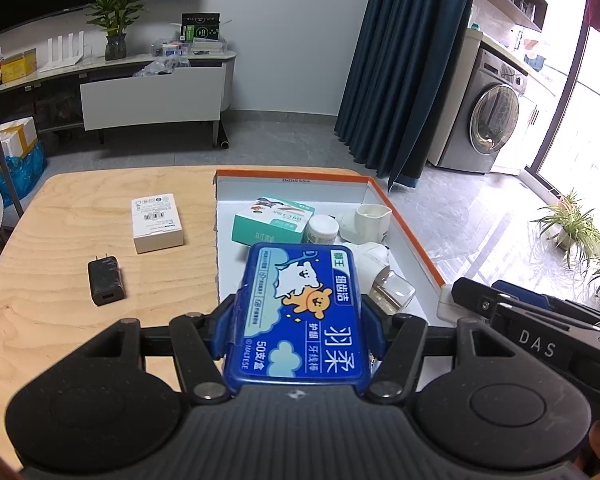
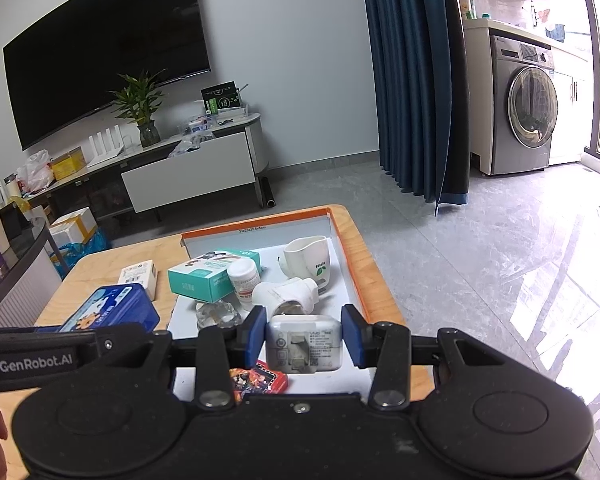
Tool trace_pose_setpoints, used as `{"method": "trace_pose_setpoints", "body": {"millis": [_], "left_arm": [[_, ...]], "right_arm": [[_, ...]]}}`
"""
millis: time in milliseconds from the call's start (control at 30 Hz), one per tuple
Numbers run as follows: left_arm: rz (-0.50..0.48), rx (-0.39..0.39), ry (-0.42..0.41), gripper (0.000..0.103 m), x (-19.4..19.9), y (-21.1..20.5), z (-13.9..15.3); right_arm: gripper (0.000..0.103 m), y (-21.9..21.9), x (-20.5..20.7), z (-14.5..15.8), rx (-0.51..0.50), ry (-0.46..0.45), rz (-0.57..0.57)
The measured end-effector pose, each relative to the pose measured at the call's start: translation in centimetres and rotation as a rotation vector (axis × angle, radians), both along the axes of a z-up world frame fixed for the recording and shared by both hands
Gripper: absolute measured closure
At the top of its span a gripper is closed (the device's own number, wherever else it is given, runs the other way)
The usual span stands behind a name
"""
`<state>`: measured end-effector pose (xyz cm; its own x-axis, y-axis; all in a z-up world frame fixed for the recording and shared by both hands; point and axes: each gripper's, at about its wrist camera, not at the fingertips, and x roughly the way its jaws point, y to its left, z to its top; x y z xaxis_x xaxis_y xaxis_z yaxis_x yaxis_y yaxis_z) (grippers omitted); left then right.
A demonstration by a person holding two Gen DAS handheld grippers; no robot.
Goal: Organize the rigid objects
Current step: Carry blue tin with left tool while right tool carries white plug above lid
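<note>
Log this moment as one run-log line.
left gripper: shut on blue case | right gripper: shut on white charger | both over tray | on table: black charger, white box

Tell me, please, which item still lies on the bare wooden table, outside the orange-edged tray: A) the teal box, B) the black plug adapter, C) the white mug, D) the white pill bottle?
B: the black plug adapter lies on the wood left of the tray, beside a white box.

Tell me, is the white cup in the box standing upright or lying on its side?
Upright. The white cup stands on its base in the orange-edged box, its open mouth facing up in both views.
</note>
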<state>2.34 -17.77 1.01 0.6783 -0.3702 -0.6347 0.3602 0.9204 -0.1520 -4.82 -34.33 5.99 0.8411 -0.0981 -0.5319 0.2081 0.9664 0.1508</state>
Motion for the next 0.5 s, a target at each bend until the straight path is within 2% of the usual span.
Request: {"method": "trace_pose_setpoints", "body": {"millis": [500], "left_arm": [[-0.006,0.004,0.01,0.04,-0.01,-0.31,-0.29]], "right_arm": [[0.052,-0.16,0.21,-0.55,0.005,0.008,-0.006]]}}
